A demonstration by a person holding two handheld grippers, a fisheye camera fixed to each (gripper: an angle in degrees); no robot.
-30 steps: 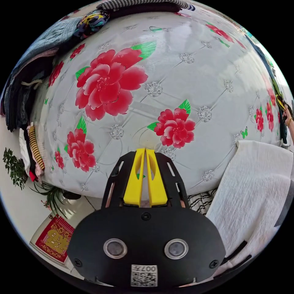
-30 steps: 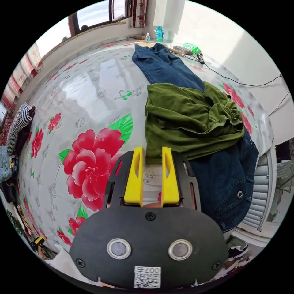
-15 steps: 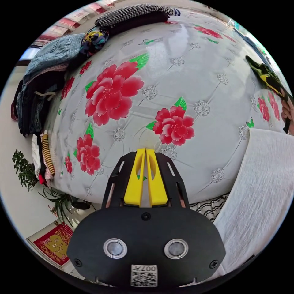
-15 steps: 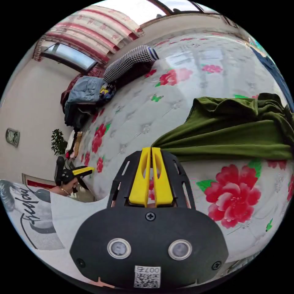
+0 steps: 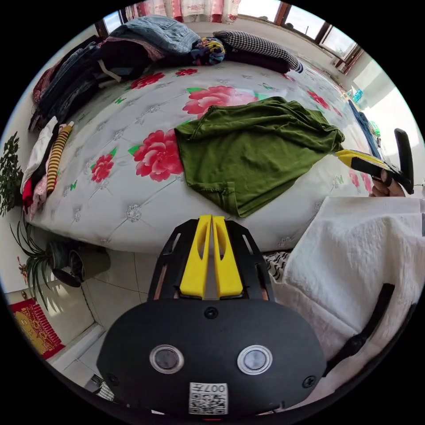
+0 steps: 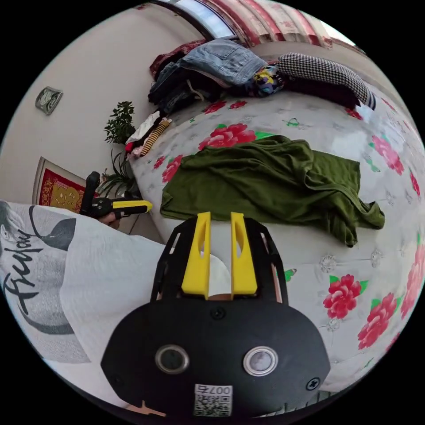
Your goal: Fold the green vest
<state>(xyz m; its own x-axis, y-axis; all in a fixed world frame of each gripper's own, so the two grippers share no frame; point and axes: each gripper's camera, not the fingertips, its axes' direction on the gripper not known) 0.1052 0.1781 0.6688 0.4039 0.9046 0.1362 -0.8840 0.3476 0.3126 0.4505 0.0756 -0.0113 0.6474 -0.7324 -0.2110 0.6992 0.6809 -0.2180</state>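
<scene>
The green vest [image 5: 252, 150] lies rumpled and partly spread on the floral bed [image 5: 110, 195], near its front edge. Its hem points toward me and one side is bunched up [image 6: 336, 208]. My left gripper [image 5: 211, 220] hangs over the bed's edge just short of the hem, jaws shut with nothing between them. My right gripper [image 6: 220, 217] is open and empty, a little short of the vest's near edge. The right gripper [image 5: 367, 161] also shows in the left gripper view, beside the vest. In the right gripper view the left gripper [image 6: 128, 205] sits left of the vest.
A pile of clothes [image 5: 146, 40] and a houndstooth cushion [image 5: 261, 44] line the bed's far end. Blue jeans [image 5: 364, 126] lie at the far right. The person's white shirt [image 5: 363, 256] is close by. Potted plants [image 5: 40, 261] and a red mat [image 5: 31, 323] are on the tiled floor.
My right gripper shut on the vest's edge, pulled it off the jeans across the bed, and has now opened and let go. Both cameras swung; the left gripper stayed shut.
</scene>
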